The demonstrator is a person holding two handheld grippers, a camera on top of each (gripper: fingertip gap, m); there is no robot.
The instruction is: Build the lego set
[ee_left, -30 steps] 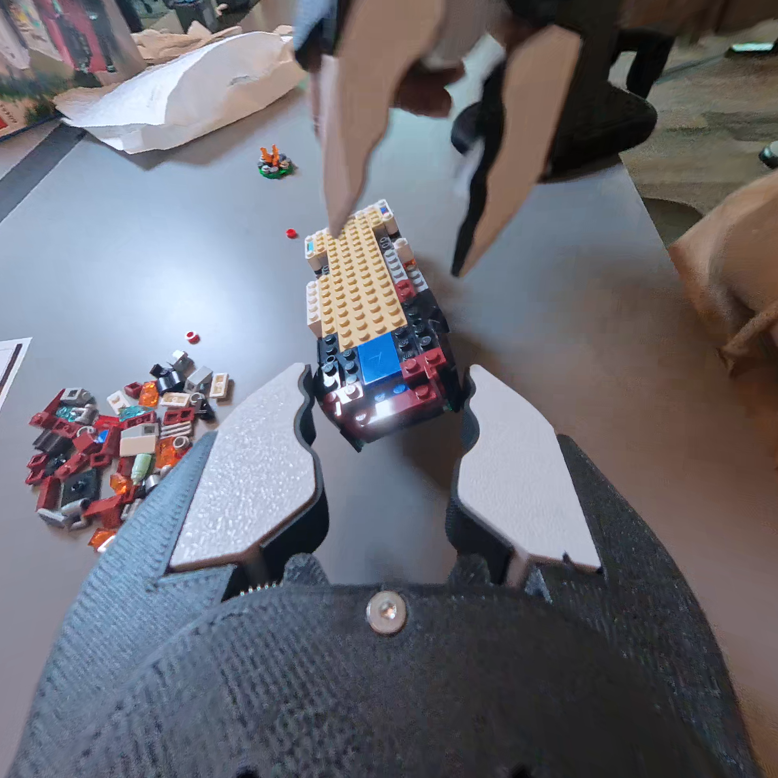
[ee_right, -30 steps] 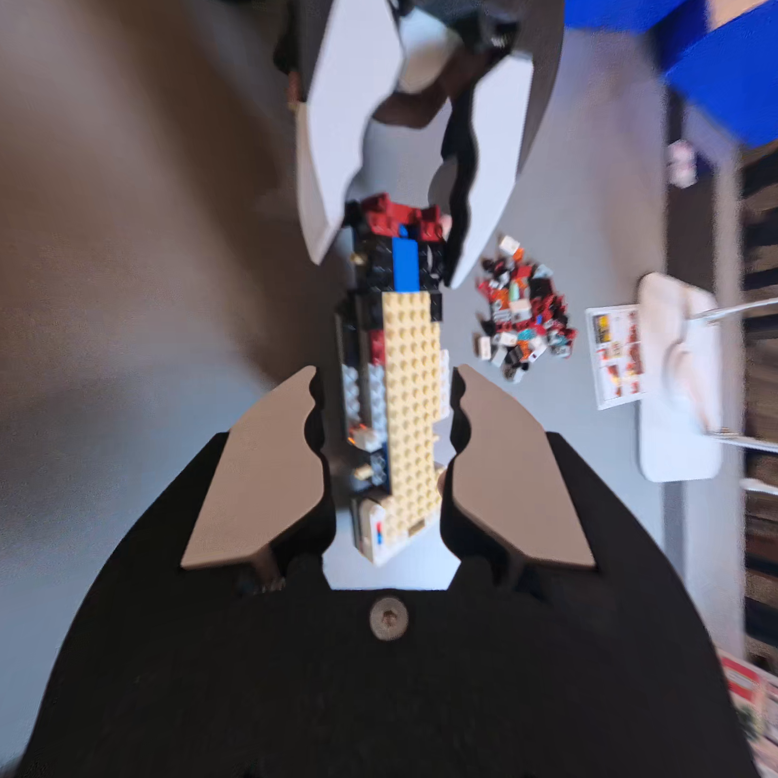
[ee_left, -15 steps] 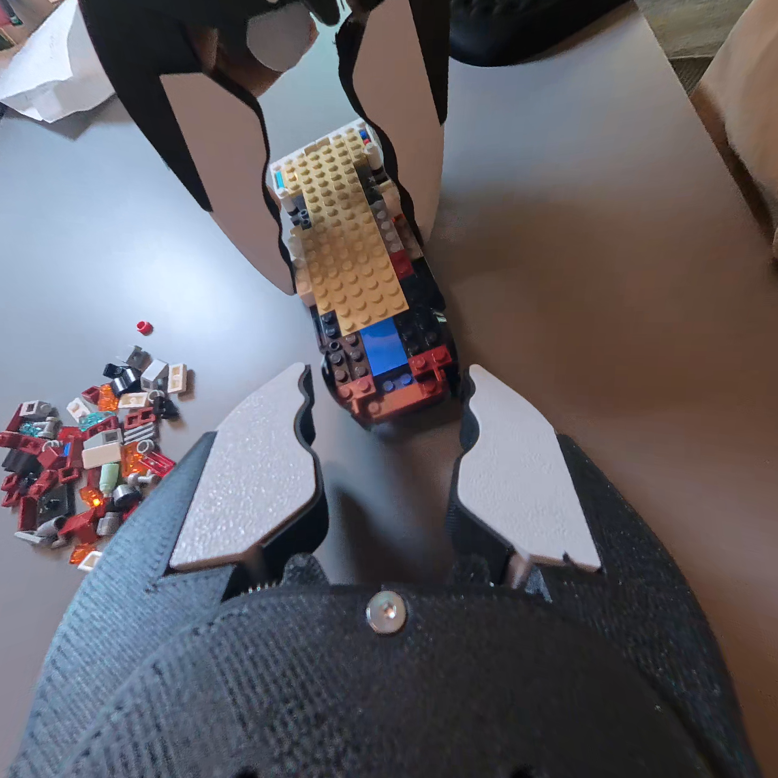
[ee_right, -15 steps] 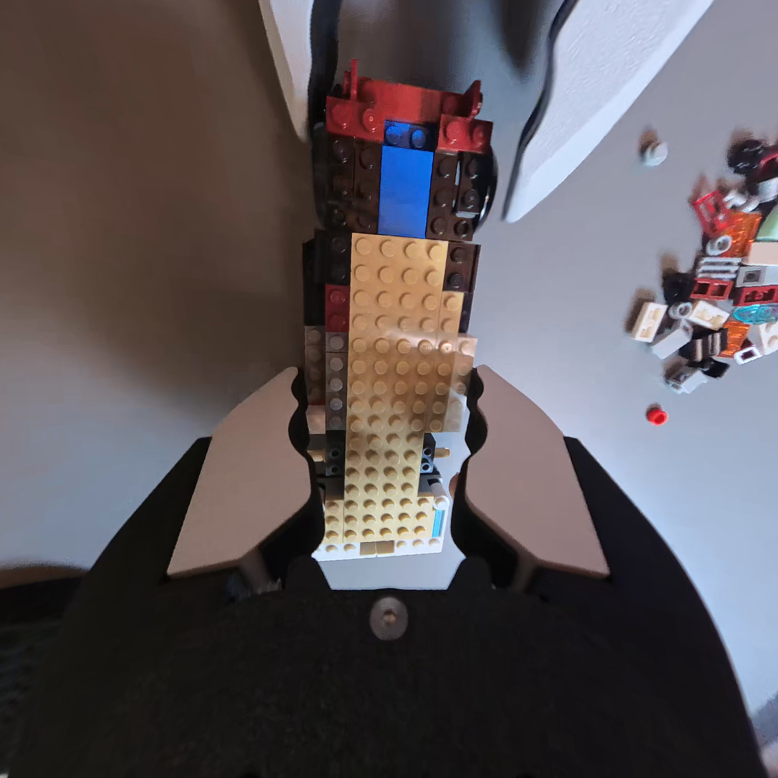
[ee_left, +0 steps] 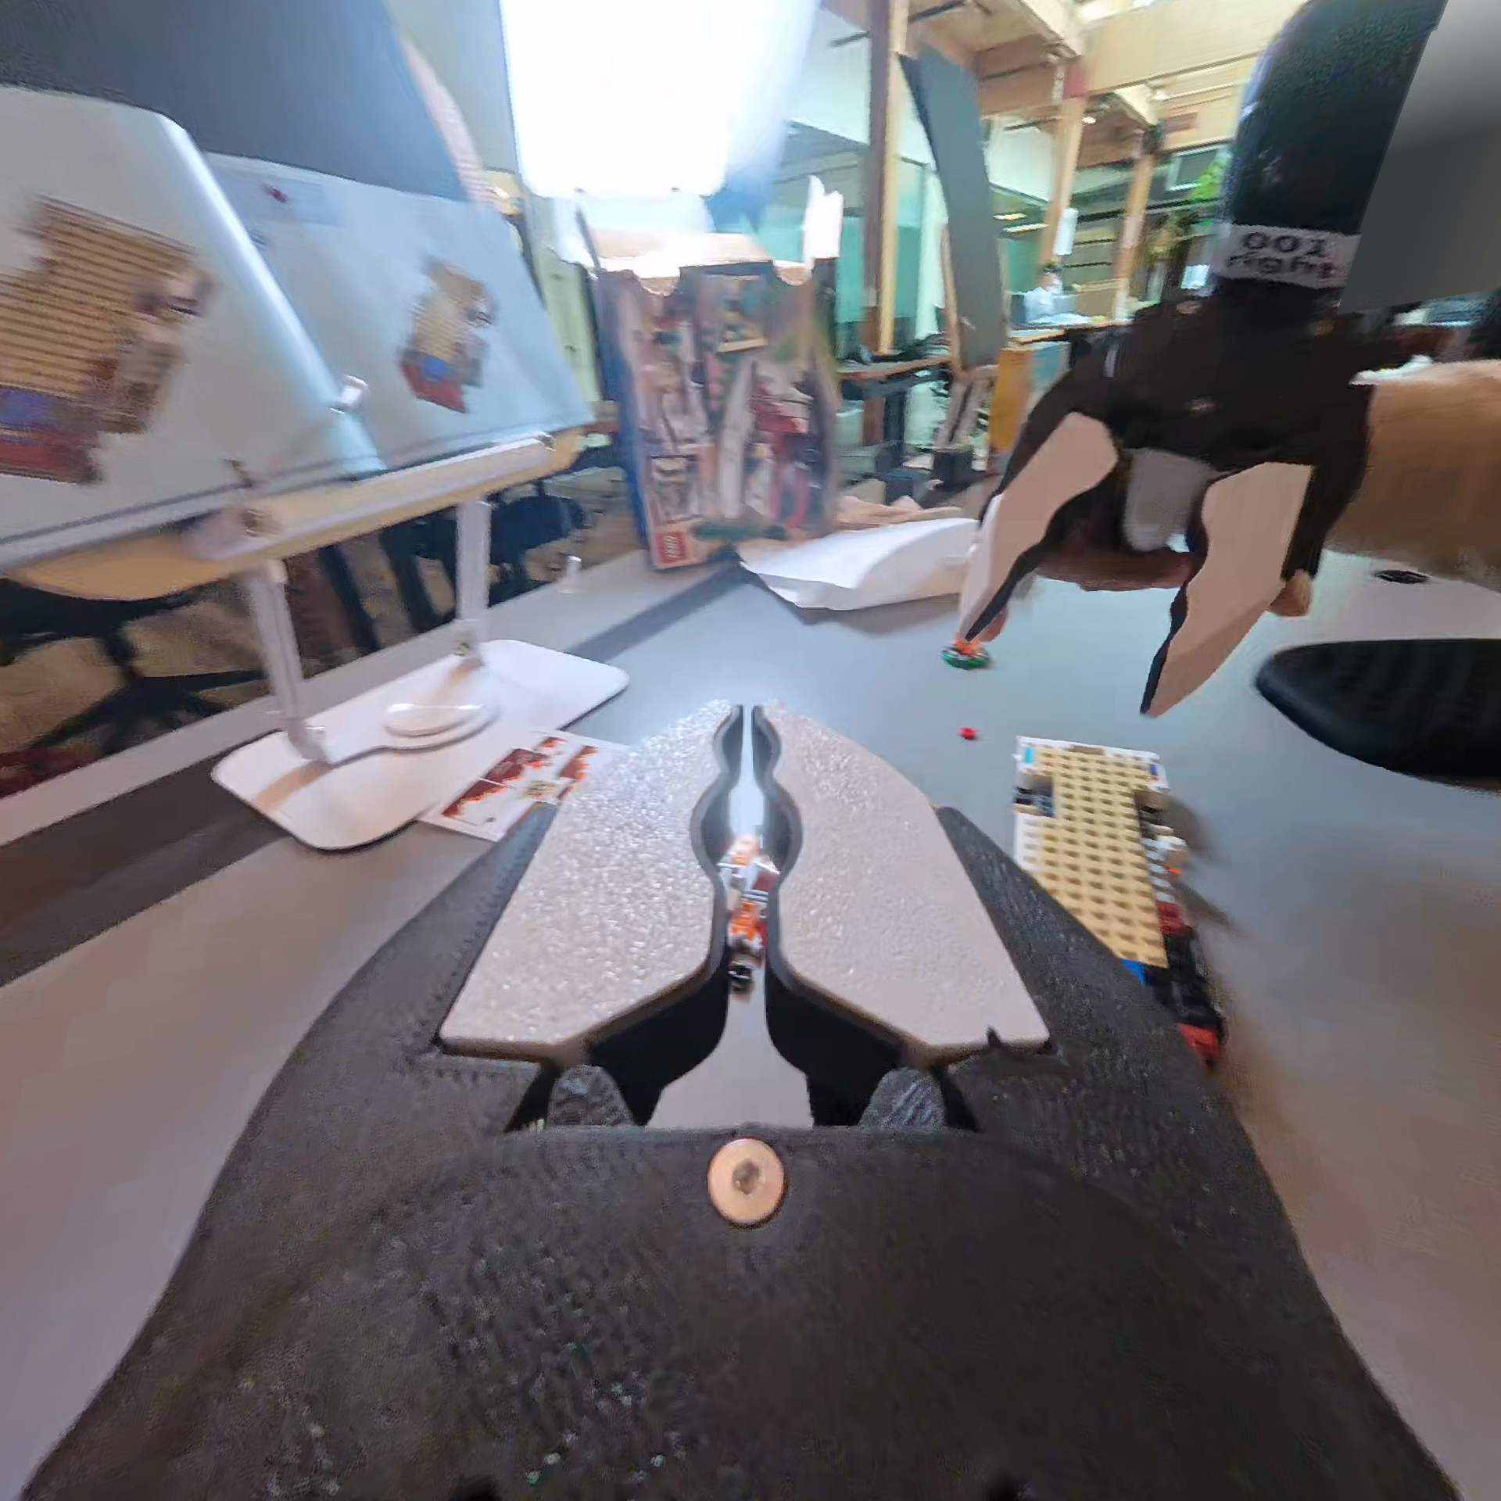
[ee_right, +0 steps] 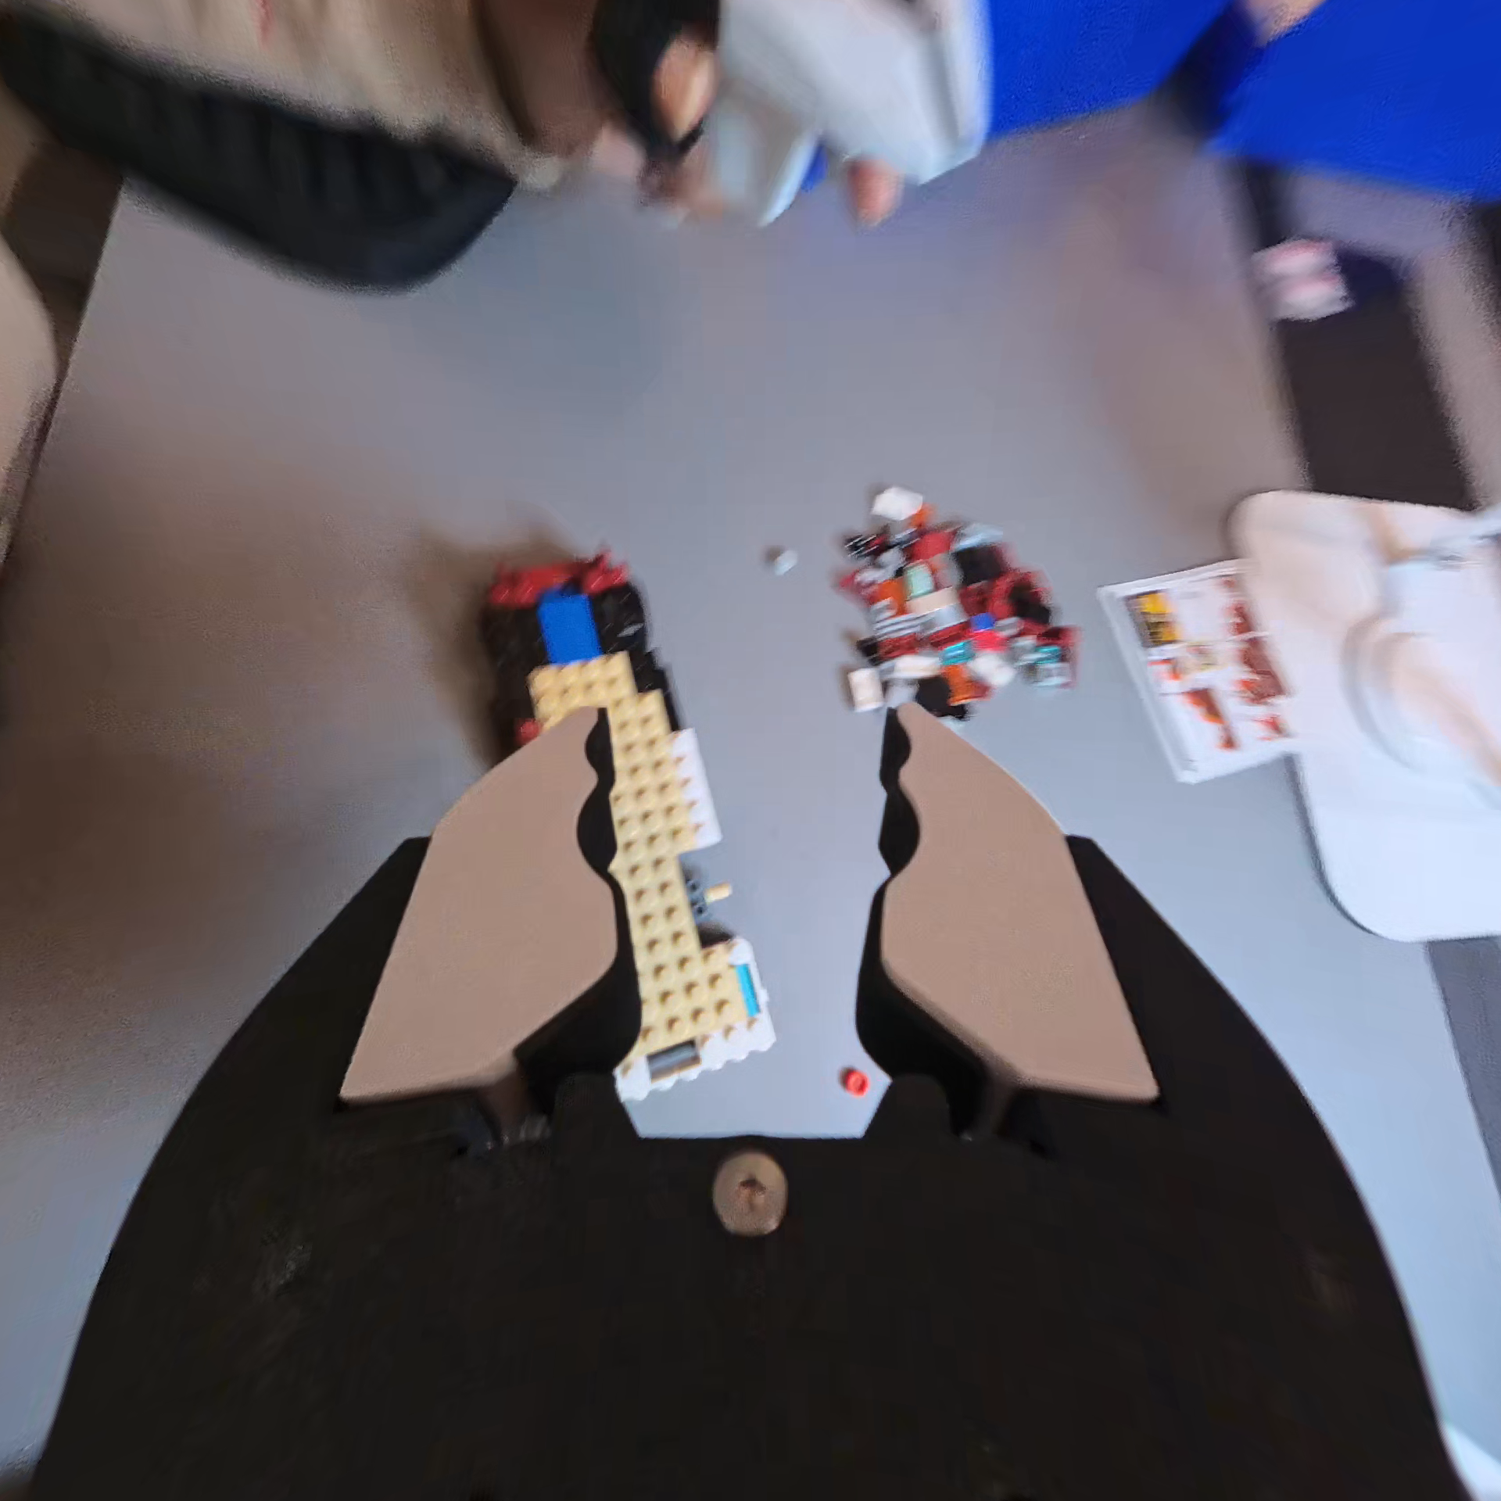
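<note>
On the left, a white stand [ee_left: 422, 731] with a smooth flat base holds an open booklet [ee_left: 244, 341] above the grey bench [ee_left: 812, 650]. The left hand-held gripper [ee_left: 747, 723], with pebbled grey pads on ribbed black fingers, is closed with nothing between its tips; small bricks on the bench show through the slit. Right of it lies a long studded tan, black, red and blue brick model [ee_left: 1096, 861]. Only the right wrist view shows the whole loose brick pile [ee_right: 950, 617]. The right hand-held gripper [ee_right: 743, 719] hangs wide open above the model, empty.
</note>
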